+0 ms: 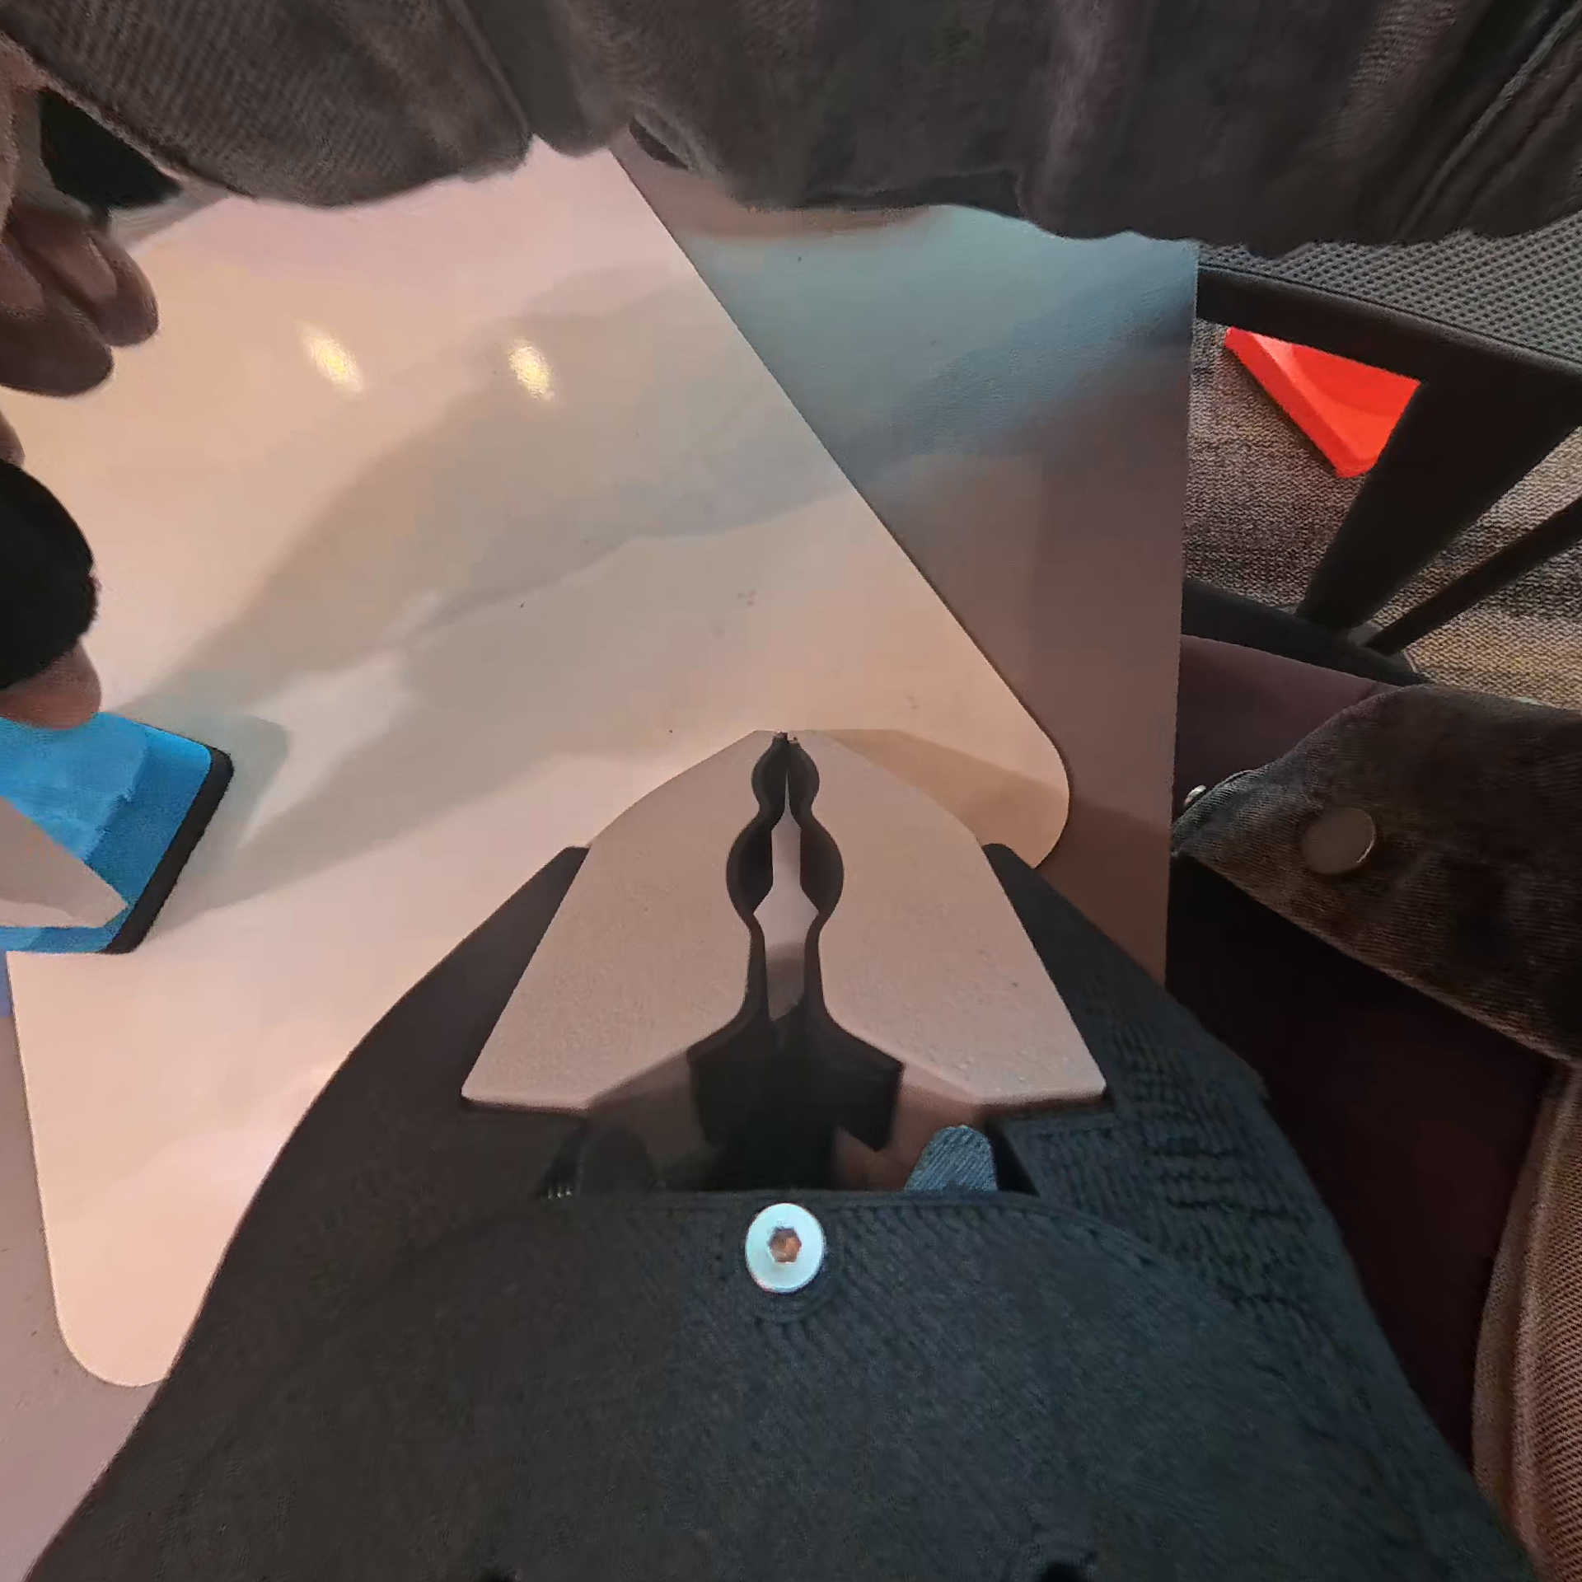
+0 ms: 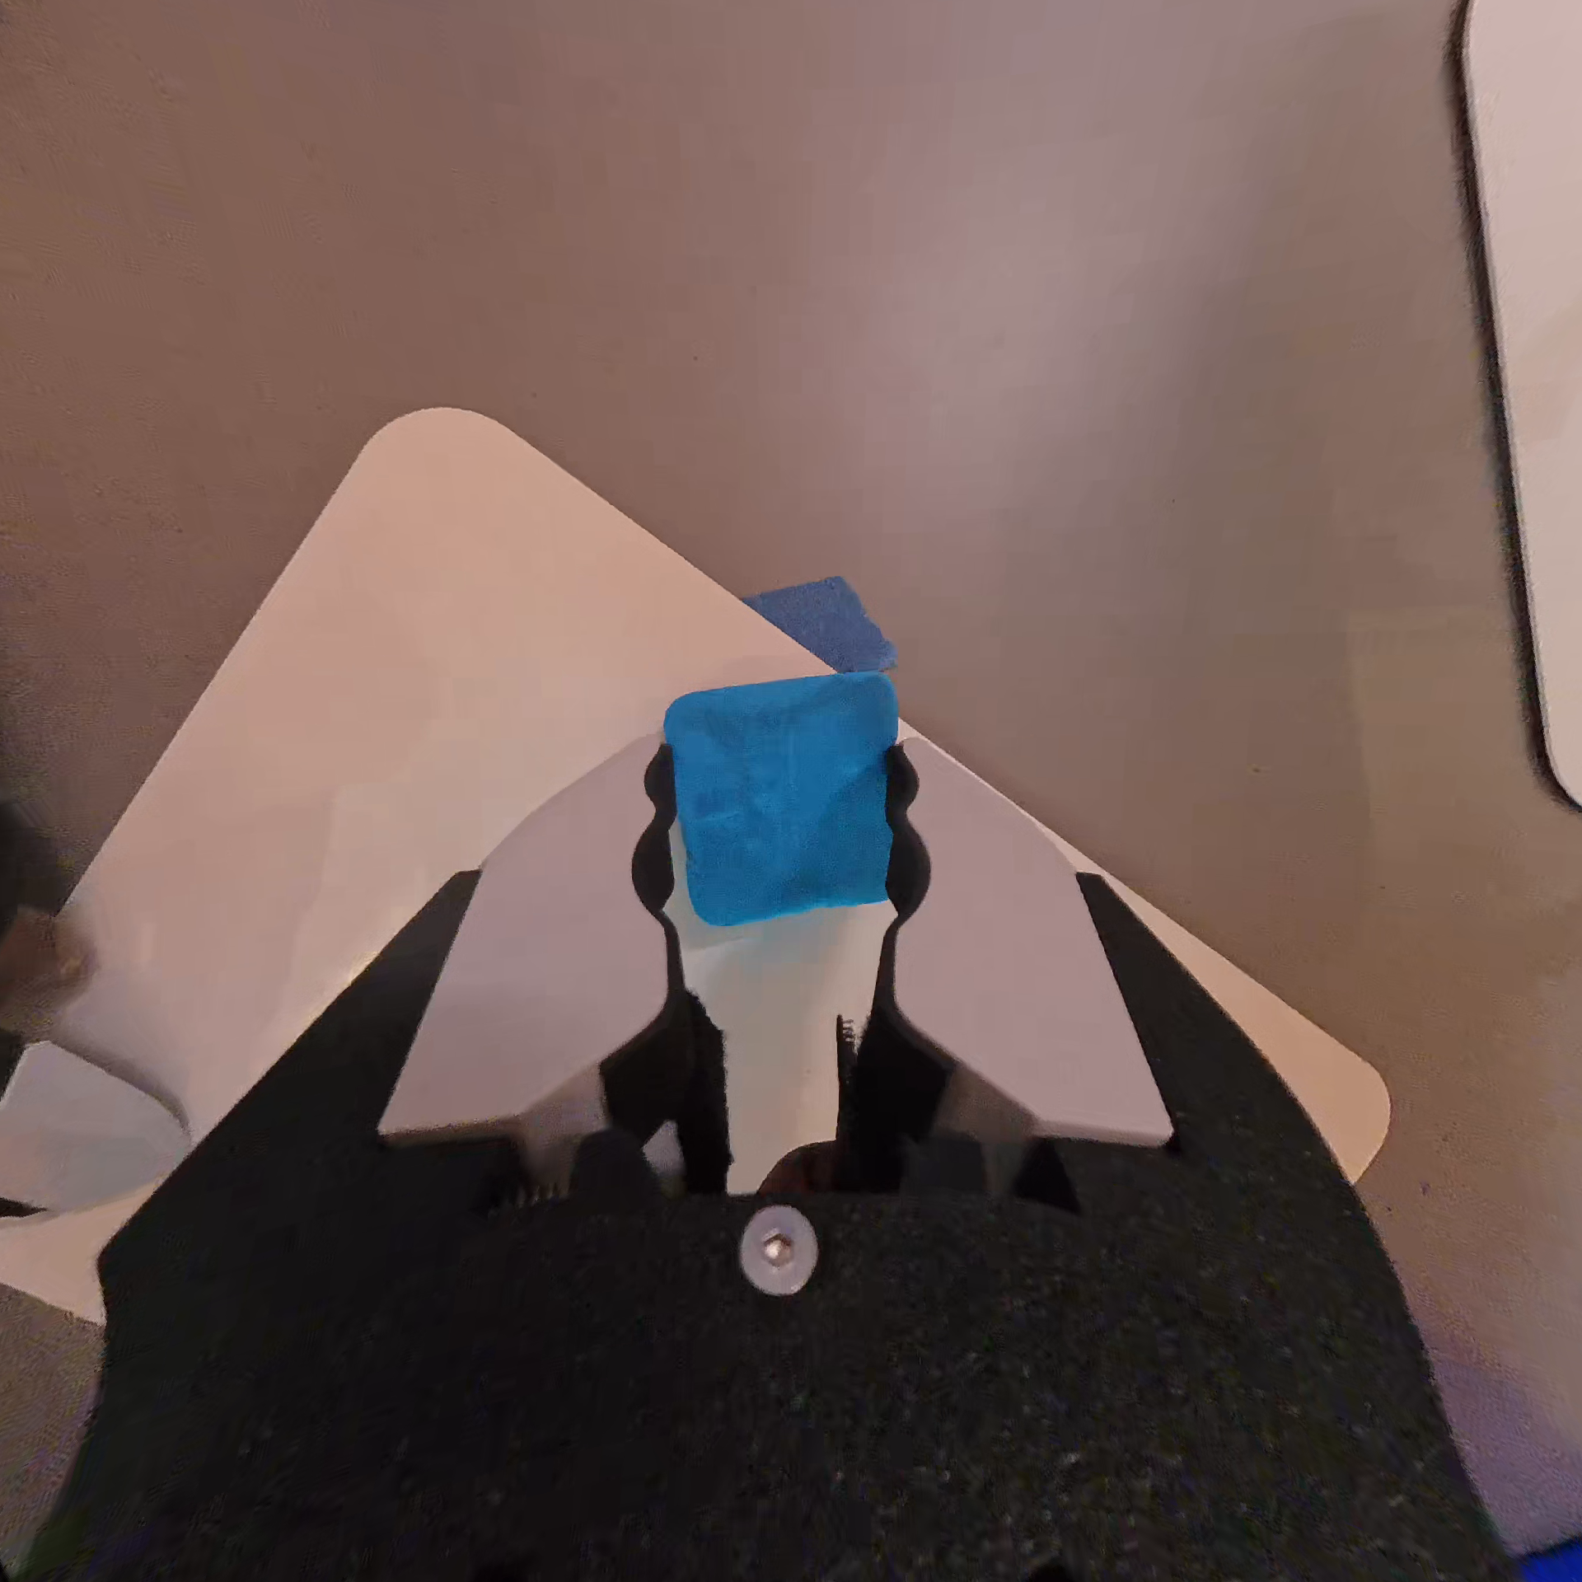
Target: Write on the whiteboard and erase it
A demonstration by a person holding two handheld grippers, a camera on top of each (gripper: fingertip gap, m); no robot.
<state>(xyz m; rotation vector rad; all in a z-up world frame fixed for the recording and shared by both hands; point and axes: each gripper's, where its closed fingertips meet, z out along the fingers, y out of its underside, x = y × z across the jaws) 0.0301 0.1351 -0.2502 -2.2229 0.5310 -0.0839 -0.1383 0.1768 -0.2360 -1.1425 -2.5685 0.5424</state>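
On whiteboard, no legible writing

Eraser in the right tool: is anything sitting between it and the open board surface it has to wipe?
Nothing visible. The blue eraser is clamped in the right tool over the whiteboard, whose surface shows bare. A darker blue piece lies off the board's far edge.

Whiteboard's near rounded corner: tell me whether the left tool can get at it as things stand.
Probably yes. The left tool, shut and holding nothing, hangs right by that corner of the whiteboard, with nothing between; the blue eraser sits far off.
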